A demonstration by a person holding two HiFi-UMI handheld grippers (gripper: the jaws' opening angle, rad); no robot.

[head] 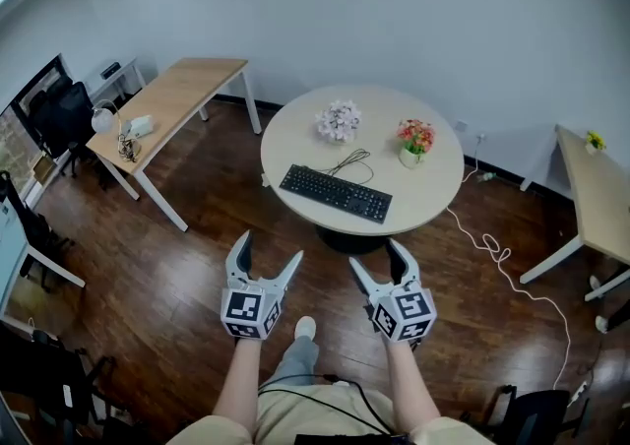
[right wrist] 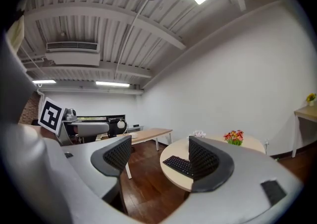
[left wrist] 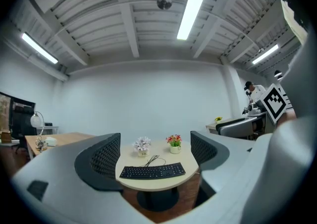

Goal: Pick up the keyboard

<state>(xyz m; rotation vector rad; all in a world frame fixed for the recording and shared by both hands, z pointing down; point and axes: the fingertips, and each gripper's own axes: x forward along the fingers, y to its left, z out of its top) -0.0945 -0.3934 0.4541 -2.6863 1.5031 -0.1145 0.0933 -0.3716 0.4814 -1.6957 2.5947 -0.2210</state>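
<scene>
A black keyboard [head: 336,193] lies on the near part of a round beige table [head: 433,199], its cable curling toward the table's middle. My left gripper [head: 267,258] is held over the wooden floor short of the table, open and empty. My right gripper [head: 376,260] hangs beside it, also open and empty. In the left gripper view the keyboard [left wrist: 152,171] shows between the two jaws, still well ahead. In the right gripper view the keyboard [right wrist: 179,165] is partly hidden behind the right jaw.
On the table stand a pot of white flowers [head: 339,122] and a pot of red flowers [head: 415,140]. A rectangular desk [head: 172,98] with a lamp stands at the left, another desk [head: 597,199] at the right. A white cable [head: 512,272] trails over the floor.
</scene>
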